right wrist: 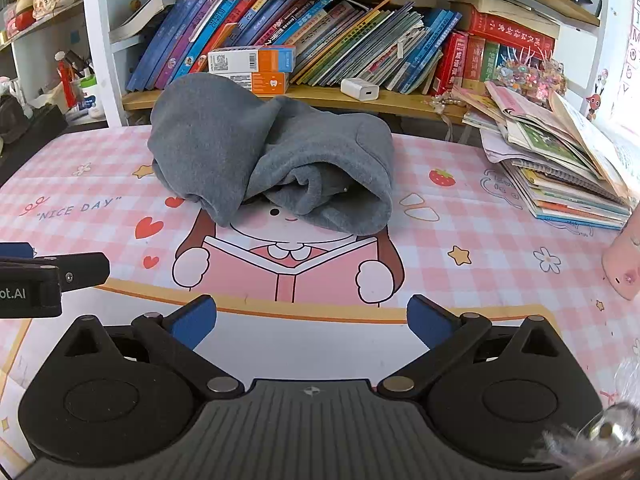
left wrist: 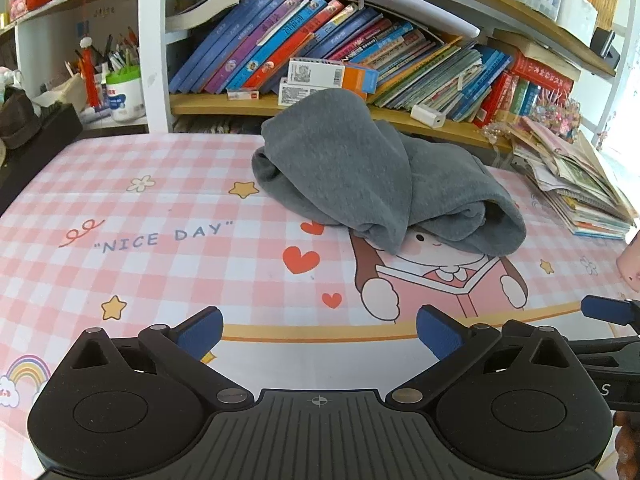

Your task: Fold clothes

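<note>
A grey fleece garment (left wrist: 360, 176) lies crumpled in a heap at the back of the table, on a pink checked cloth (left wrist: 160, 208) with a cartoon print. The right wrist view shows the same garment (right wrist: 256, 152) bunched up, with a rolled opening facing me. My left gripper (left wrist: 320, 338) hovers over the near side of the table, well short of the garment, open and with nothing between its blue pads. Beside it, my right gripper (right wrist: 312, 324) is likewise open and empty, at about the same distance from the heap.
Behind the garment runs a low shelf of leaning books (left wrist: 360, 48) with small boxes (left wrist: 332, 76) and a white charger (right wrist: 359, 89). A stack of magazines (right wrist: 560, 160) fills the right rear of the table. A pink object (right wrist: 624, 264) stands at the right edge.
</note>
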`<state>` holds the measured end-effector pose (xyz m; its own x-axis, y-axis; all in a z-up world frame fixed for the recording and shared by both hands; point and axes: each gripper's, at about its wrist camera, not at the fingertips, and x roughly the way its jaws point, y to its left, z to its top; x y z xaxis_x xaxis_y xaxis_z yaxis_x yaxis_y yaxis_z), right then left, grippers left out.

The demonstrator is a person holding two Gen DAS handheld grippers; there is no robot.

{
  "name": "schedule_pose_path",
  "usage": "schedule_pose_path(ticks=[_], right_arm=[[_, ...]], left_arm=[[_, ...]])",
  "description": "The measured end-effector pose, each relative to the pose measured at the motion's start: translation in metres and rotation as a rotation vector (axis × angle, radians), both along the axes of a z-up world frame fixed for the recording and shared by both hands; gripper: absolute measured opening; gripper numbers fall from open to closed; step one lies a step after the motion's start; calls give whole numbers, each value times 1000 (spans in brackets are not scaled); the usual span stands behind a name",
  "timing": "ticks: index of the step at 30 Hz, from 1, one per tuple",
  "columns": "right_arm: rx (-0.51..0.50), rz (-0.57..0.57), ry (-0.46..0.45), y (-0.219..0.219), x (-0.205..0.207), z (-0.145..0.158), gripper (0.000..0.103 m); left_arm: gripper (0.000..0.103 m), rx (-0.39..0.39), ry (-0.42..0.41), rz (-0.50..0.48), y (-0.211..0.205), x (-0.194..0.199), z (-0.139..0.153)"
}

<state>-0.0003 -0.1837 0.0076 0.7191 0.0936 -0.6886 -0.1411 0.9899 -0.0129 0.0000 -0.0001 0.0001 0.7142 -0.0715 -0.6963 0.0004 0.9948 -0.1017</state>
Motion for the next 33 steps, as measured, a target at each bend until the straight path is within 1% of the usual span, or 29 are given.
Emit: schedule_pose_path(ticks=[4, 6, 7, 8, 12, 33], right_arm=[[-1, 1, 1, 1, 1, 0, 103], [-2, 1, 2, 1, 1, 0, 103], [-3, 1, 2, 2, 2, 0, 103], [-3, 2, 2, 2, 2, 0, 103], [-4, 3, 4, 3, 3, 0, 103], [-6, -3, 12, 3, 6, -2, 103]], left_arm=[[103, -7, 8, -1, -4, 0, 2], [103, -30, 20, 1, 2, 5, 3], [103, -13, 4, 0, -1, 2, 2], [103, -23, 2, -2, 2, 2, 1], [103, -24, 5, -4, 7, 2, -1], [103, -21, 25, -8, 3, 7, -3]])
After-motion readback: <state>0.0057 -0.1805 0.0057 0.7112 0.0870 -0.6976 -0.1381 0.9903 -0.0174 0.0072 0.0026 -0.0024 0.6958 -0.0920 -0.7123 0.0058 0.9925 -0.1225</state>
